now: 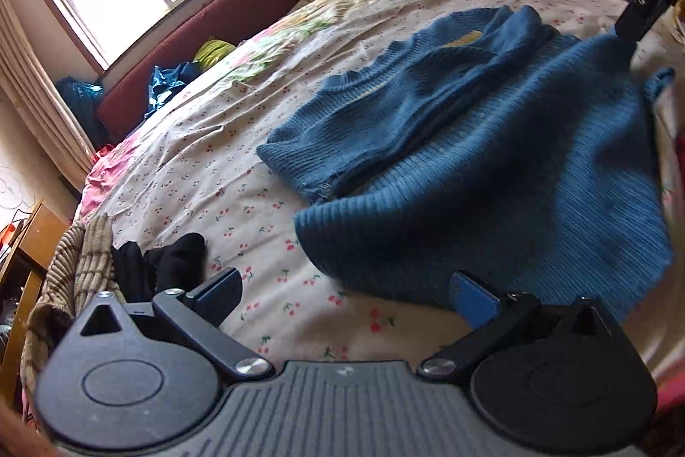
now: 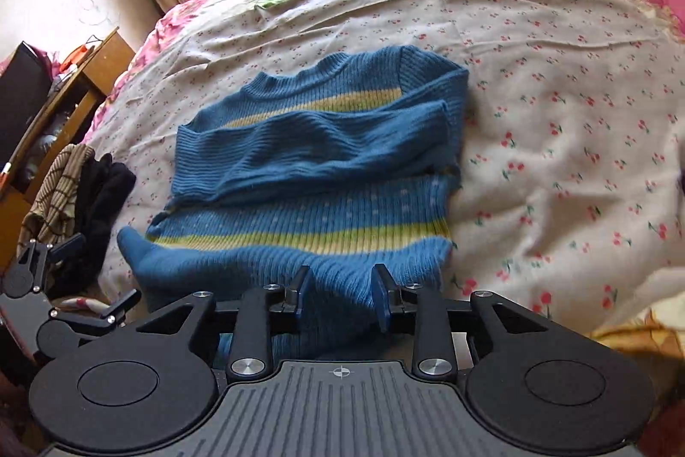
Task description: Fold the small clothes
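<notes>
- On the cherry-print bedsheet point(image 2: 556, 93) lies the blue knit sweater point(image 2: 317, 157), both sleeves crossed over its chest, yellow stripes showing.
- The right gripper point(image 2: 340, 292) has the bottom hem bunched between its fingers; the jaws stand partly apart, with knit filling the gap, so it appears to be gripping.
- The left gripper point(image 1: 346, 292) hovers wide open and empty beside the hem's other corner.
- To fold well, I judge the left should pinch that loose corner, then both lift evenly and carry the hem toward the collar point(image 2: 291, 82), keeping the sleeves tucked.
- Dark socks point(image 2: 102, 191) lie nearby.
</notes>
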